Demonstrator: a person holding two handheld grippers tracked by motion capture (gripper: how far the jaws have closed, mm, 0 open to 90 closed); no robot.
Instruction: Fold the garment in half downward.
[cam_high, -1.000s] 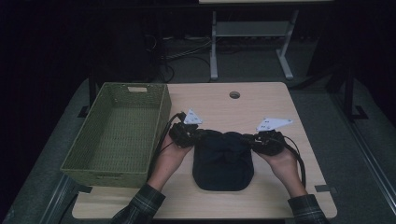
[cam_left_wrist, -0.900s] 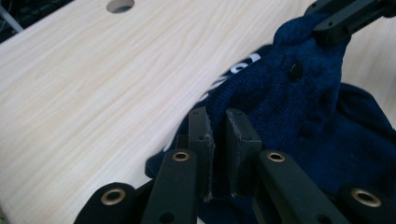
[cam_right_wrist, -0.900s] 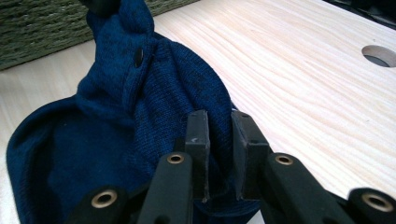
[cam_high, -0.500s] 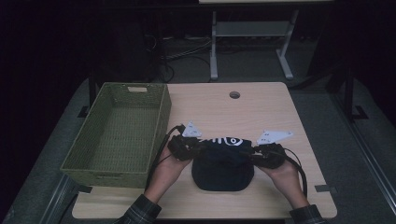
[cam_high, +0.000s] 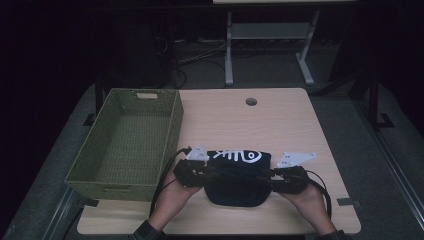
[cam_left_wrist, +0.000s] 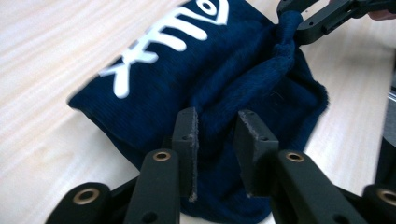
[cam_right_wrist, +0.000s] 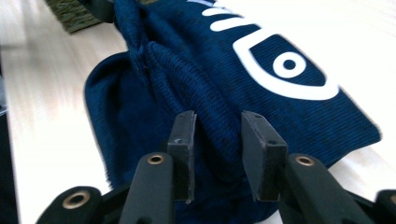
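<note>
The left tongs (cam_left_wrist: 215, 154) pinch a fold of the soft dark blue cloth with a white fish-bone picture (cam_high: 235, 175), jaws nearly closed on it. The right tongs (cam_right_wrist: 217, 156) pinch its other side the same way. The cloth sits on the pale wooden table (cam_high: 280, 125) at 6 o'clock, looking half folded. The woven green basket (cam_high: 125, 142) at 9 o'clock is empty, so I guess the cloth goes there next.

Dark room here, light falling on a pale wooden table (cam_high: 280, 125); grey floor (cam_high: 350, 100), white metal stand (cam_high: 270, 35) behind.

One wooden table (cam_high: 280, 120), one green basket (cam_high: 125, 142), apparently one dark cloth (cam_high: 235, 185), two grippers.
</note>
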